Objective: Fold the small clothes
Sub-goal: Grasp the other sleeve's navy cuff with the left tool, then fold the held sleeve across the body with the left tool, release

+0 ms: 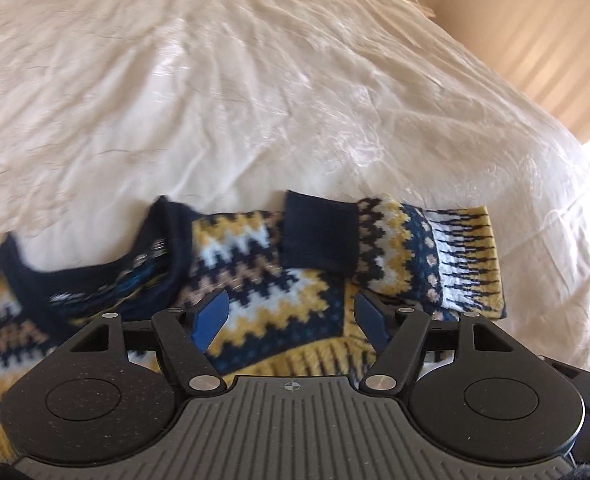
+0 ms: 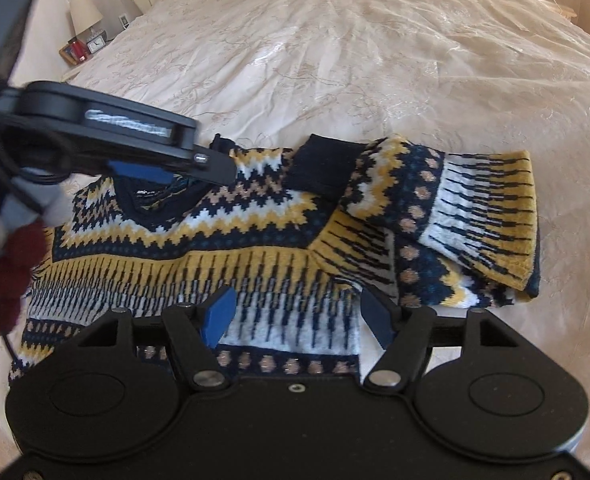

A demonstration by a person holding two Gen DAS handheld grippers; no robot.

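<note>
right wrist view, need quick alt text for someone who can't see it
A navy, yellow and white patterned sweater lies on a cream bedspread, one sleeve folded in. The open right gripper hovers over its hem; the left gripper is at the collar.

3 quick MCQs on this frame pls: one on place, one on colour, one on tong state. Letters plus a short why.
1. Where does the sweater lie?
A. on a wooden floor
B. on the cream bedspread
C. in a basket

2. What colour is the sweater's folded-over cuff?
A. red
B. plain yellow
C. dark navy

3. How do the right tongs stand?
A. open, holding nothing
B. shut on the sweater
C. out of view

Answers:
1 B: cream bedding shows all around the knit in both wrist views.
2 C: the cuff is a solid dark navy block beside the zigzag pattern.
3 A: the blue pads stand well apart with the sweater's body visible between them, ungripped. The left tongs also stand open, over the neckline end.
</note>
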